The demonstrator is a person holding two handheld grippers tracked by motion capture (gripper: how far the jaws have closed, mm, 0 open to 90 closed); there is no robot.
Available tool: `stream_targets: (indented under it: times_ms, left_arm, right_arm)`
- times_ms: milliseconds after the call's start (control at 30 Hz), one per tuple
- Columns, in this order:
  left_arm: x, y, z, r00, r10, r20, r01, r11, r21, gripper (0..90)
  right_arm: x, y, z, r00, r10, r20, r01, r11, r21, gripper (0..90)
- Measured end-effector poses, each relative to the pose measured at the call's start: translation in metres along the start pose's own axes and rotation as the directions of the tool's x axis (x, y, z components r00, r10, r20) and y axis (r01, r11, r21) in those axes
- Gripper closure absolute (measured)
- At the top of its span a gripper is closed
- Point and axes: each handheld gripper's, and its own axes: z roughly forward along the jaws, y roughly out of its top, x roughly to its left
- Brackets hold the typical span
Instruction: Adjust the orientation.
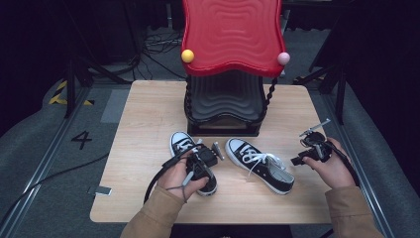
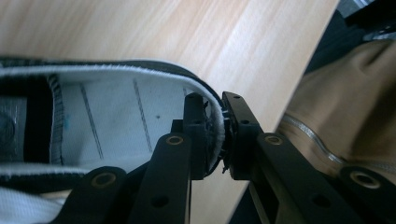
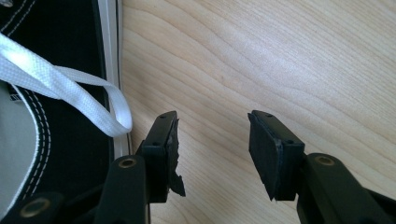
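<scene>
On table point(image 1: 148, 124): 2 sneakers; left tongs point(image 2: 215, 140) grip 1 sneaker's heel point(image 2: 215, 109), right tongs point(image 3: 212, 149) open.

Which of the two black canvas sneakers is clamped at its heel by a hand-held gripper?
The black canvas sneaker on the left, under the left hand-held gripper, whose jaws pinch its heel rim. The other black sneaker lies free, laces loose.

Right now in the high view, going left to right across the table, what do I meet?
Left gripper pinching the heel of the left shoe → right shoe with loose white laces → right gripper, open above the table edge.
</scene>
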Motion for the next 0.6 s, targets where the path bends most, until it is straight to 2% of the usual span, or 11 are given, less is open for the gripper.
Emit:
stream_targets:
  times_ms: [100,233,367,600]
  left_arm:
    - [0.0,-0.008,-0.01,0.9999,-0.015,0.0,0.015,0.9999,-0.002,79.8]
    - [0.0,-0.019,-0.018,0.9996,-0.027,0.0,0.027,0.9993,0.026,78.5]
    - [0.004,-0.029,-0.02,0.9976,-0.067,0.017,0.065,0.995,0.075,78.5]
    - [0.007,-0.046,-0.025,0.9937,-0.109,0.024,0.106,0.9896,0.096,77.9]
  right_arm:
    - [0.0,0.001,0.0,1.0,-0.003,-0.001,0.003,1.0,-0.002,52.8]
    - [0.0,0.003,0.001,1.0,-0.004,-0.002,0.004,1.0,-0.001,52.8]
    - [0.002,0.006,0.002,0.9999,-0.01,-0.001,0.01,1.0,0.002,52.8]
    - [0.004,0.012,0.005,0.9997,-0.023,-0.003,0.023,1.0,0.009,52.8]
